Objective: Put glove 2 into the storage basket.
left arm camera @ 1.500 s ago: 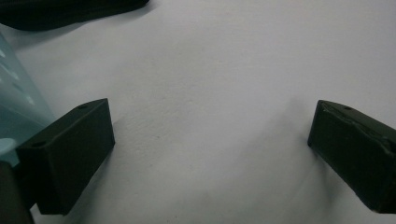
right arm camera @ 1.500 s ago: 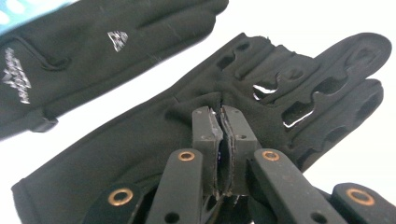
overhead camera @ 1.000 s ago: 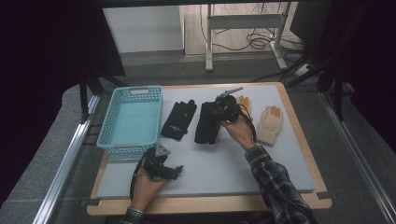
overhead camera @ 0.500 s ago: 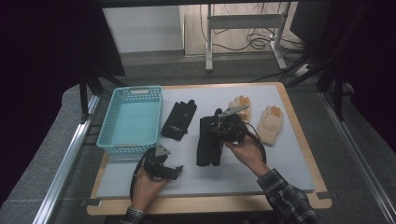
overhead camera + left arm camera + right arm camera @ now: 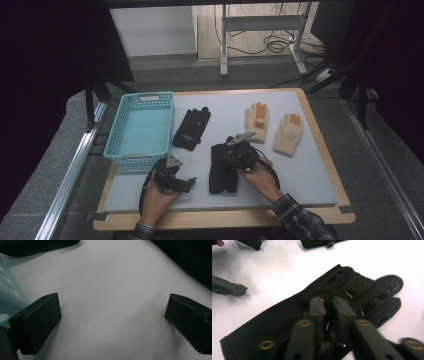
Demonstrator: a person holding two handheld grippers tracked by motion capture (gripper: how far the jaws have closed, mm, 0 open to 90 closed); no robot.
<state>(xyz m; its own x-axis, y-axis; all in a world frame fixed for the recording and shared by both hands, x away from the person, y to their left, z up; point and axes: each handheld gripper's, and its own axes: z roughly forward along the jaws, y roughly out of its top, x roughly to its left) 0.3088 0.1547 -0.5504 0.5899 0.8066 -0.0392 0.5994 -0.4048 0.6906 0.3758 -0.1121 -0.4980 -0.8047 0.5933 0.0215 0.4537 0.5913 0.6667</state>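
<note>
A black glove (image 5: 221,170) (image 5: 294,315) lies flat on the white mat (image 5: 300,170) near the front, fingers pointing away in the right gripper view. My right gripper (image 5: 227,157) (image 5: 329,302) rests its tips on the glove's back. Its jaws have just been opening; a narrow gap shows between the pads, and I see no fold pinched in it. My left gripper (image 5: 190,182) (image 5: 112,312) stands wide open low over bare mat to the left, with nothing between its jaws. A second black glove (image 5: 192,129) lies beside the teal basket (image 5: 116,142).
Two cream gloves with orange fingertips (image 5: 256,121) (image 5: 288,134) lie at the back right of the mat. The basket stands at the left. The wooden table edge (image 5: 225,220) runs along the front, with metal rails on both sides.
The right gripper has come toward the front of the table, bringing the black glove with it, and its jaws now stand slightly apart. The left gripper has stayed in place.
</note>
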